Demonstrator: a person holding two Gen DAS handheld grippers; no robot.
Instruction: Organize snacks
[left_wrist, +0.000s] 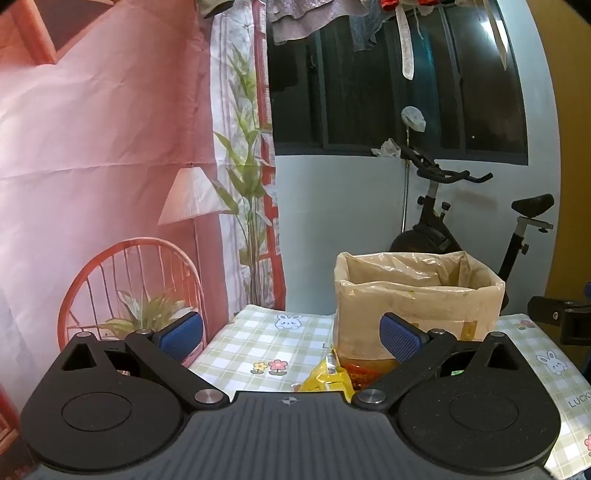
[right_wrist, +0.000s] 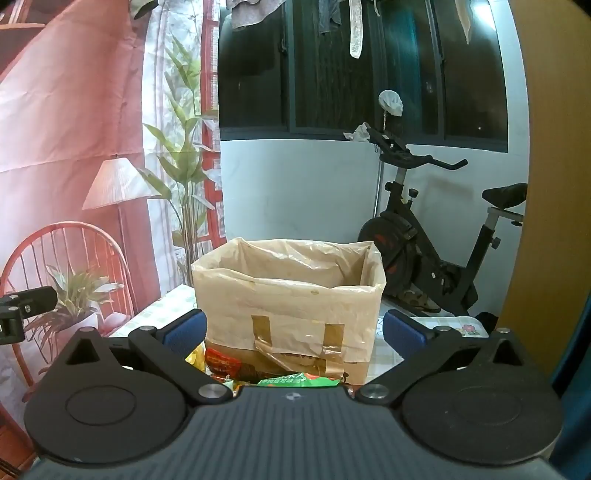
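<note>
Both grippers, left (left_wrist: 291, 334) and right (right_wrist: 293, 332), are held wide, empty; snack packets (right_wrist: 299, 380) apparently remain unpacked before the box (right_wrist: 288, 295).

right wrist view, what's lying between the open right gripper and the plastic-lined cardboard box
In the right wrist view, a green snack packet, a red one and a yellow one lie there.

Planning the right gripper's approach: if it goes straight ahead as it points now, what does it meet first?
Probably the box, straight ahead between the open right gripper fingers; snack packets lie lower, likely under its path.
</note>
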